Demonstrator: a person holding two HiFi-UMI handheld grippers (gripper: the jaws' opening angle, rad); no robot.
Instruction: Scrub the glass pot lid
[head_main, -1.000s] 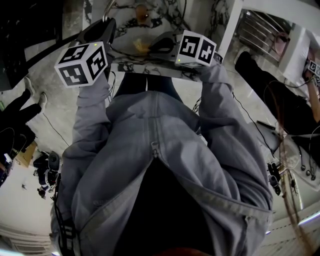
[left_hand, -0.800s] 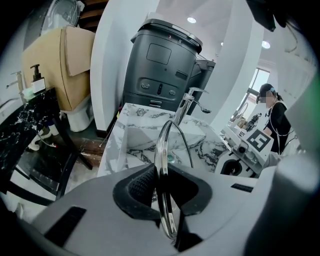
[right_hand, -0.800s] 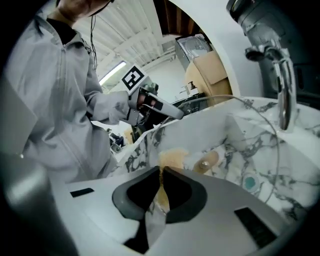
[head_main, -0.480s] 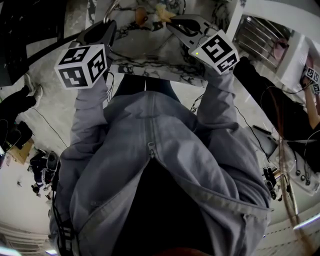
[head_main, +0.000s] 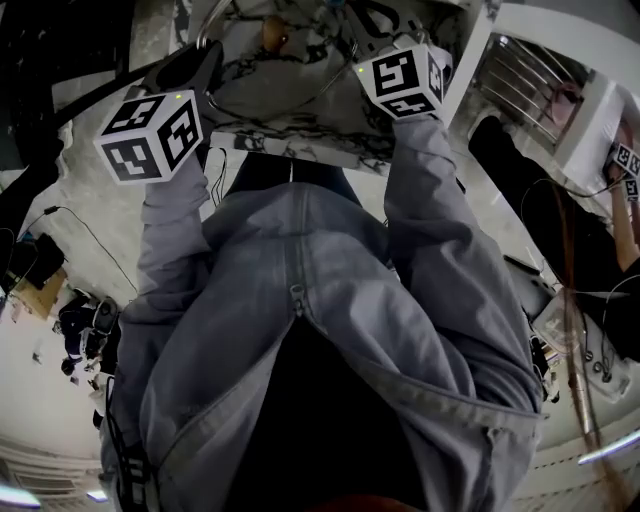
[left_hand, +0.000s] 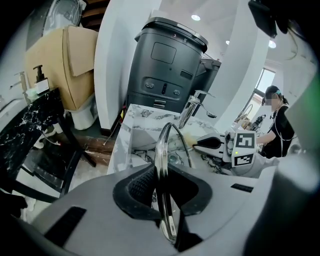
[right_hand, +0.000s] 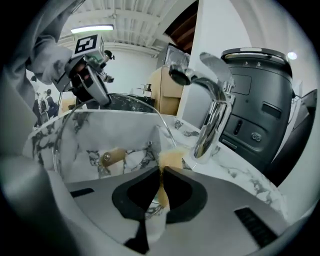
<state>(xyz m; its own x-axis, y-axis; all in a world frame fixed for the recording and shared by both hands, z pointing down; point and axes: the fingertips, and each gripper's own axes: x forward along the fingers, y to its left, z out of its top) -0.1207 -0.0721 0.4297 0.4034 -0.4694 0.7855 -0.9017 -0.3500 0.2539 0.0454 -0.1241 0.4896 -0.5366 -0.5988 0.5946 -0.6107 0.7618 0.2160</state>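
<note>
The glass pot lid (left_hand: 163, 150) stands edge-on between the pads of my left gripper (left_hand: 162, 186), which is shut on its metal rim. In the right gripper view the lid (right_hand: 112, 132) faces me over the marble sink (right_hand: 45, 135), its wooden knob (right_hand: 108, 157) showing through the glass, with the left gripper (right_hand: 91, 82) at its upper left. My right gripper (right_hand: 161, 187) is shut on a thin yellow sponge (right_hand: 169, 159) close to the lid's right edge. In the head view the left gripper (head_main: 195, 62) and right gripper (head_main: 374, 18) reach over the sink (head_main: 300, 130).
A chrome faucet (right_hand: 212, 115) rises right of the sponge. A dark grey machine (left_hand: 165, 65) stands behind the sink. Black shelving with a soap pump (left_hand: 37, 75) is at the left. A person (left_hand: 276, 117) stands at the right, another person (head_main: 530, 160) beside racks.
My right gripper has swung forward and up over the sink, its marker cube turning, and the sponge has gone out of the head view. The left gripper shifted slightly left with the lid.
</note>
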